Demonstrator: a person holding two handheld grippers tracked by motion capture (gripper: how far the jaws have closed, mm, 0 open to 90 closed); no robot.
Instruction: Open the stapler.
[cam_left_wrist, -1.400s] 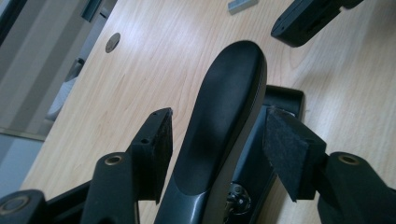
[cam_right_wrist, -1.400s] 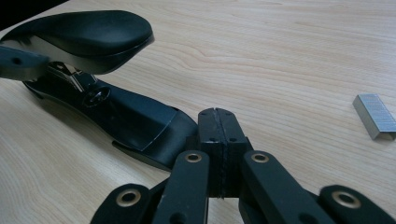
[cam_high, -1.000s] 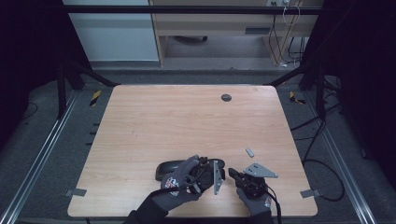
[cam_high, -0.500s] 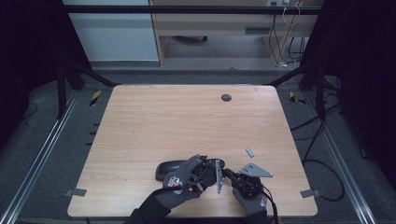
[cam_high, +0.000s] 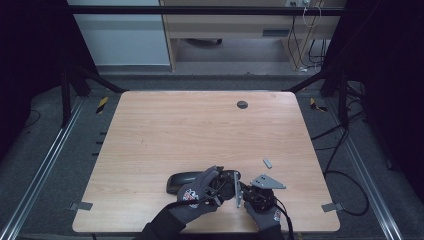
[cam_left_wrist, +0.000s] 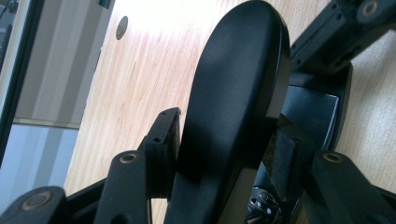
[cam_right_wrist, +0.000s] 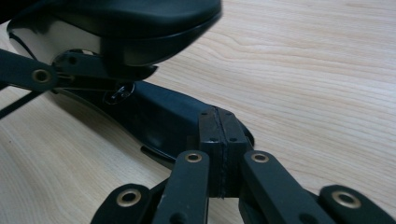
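Gripping the raised lid (cam_left_wrist: 233, 93) of a black stapler (cam_high: 182, 182) near the table (cam_high: 200, 130) front edge, the left gripper (cam_left_wrist: 219, 149) has just been closing while the right gripper (cam_right_wrist: 223, 140), jaws pressed together, touches the base's end, long axis running left to right.

Black hinged case (cam_high: 186, 182), glossy, looks like a glasses case. Lies near the front edge of my desk (cam_high: 165, 130), left of centre, long axis running left to right. Lid (cam_left_wrist: 233, 93) stands raised: smooth, rounded, long oval shell, tilted up off the base. Base (cam_right_wrist: 159, 116) rests flat on the wood, dark, shallow, with a small metal hinge part showing where lid and base meet. Lid sits between the pads of my left tool (cam_left_wrist: 219, 154), which have just been closing on it.
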